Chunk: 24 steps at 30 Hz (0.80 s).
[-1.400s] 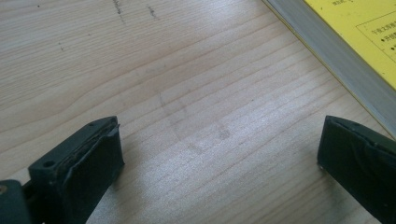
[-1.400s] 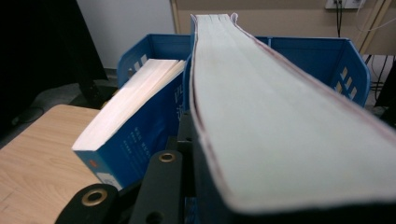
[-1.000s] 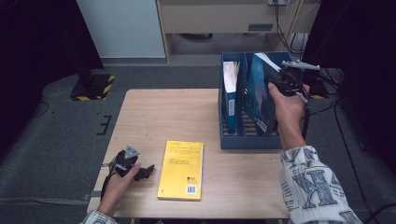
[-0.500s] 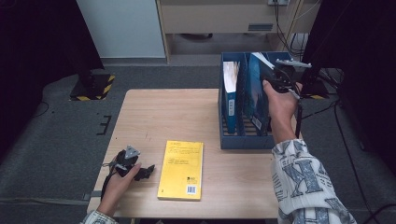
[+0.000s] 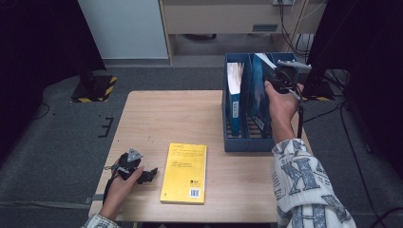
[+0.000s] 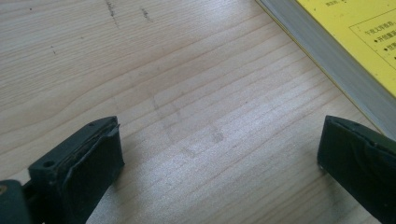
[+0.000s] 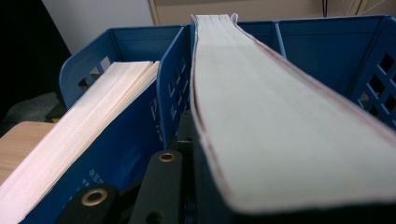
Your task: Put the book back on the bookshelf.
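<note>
Since the earlier frame the right gripper (image 5: 280,78), clamped on the blue book (image 5: 260,95), has edged toward 9 o'clock over the file rack (image 5: 247,142); the left gripper (image 5: 151,173) rests gaping.

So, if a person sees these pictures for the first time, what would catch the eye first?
Probably the yellow book, lying flat near the table's front edge beside the open left tool, which rests on the wood. Next, the blue file rack at the table's right side, where the right tool is shut on a thick blue book standing in a slot, next to another book.
</note>
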{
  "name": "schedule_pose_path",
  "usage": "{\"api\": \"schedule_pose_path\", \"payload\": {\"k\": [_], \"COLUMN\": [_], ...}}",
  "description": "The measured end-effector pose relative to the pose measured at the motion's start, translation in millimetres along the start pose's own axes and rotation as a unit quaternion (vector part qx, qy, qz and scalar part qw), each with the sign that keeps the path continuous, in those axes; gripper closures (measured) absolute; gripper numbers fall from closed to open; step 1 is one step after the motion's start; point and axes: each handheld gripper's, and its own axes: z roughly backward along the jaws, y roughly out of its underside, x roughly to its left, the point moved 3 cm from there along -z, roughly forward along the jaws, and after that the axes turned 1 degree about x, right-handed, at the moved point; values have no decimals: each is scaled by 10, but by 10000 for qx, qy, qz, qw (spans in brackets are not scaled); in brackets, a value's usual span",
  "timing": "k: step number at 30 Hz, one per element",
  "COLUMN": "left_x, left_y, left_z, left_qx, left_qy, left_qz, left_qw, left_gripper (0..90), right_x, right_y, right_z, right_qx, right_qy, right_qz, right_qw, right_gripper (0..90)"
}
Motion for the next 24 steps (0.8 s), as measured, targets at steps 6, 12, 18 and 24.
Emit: {"api": "schedule_pose_path", "payload": {"k": [6,12,18,24], "left_x": [0,0,0,0], "left_y": [0,0,-1,-2], "left_z": [0,-1,-1,-3], "left_qx": [-2,-4,-4,-5], "left_qy": [4,6,9,12], "left_qz": [-4,-4,-8,-9], "left_qw": [10000,10000,10000,10000], "left_gripper": [0,0,0,0], "right_x": [24,20,25,35], "right_y": [13,32,96,141], "right_z": [-62,-114,-191,-264], "right_qx": [-86,-176,-151,-134], "right_qy": [101,133,134,105], "right_qz": [59,27,1,6], "right_qw": [9999,9998,9998,9999], "right_gripper": [739,739,739,738]}}
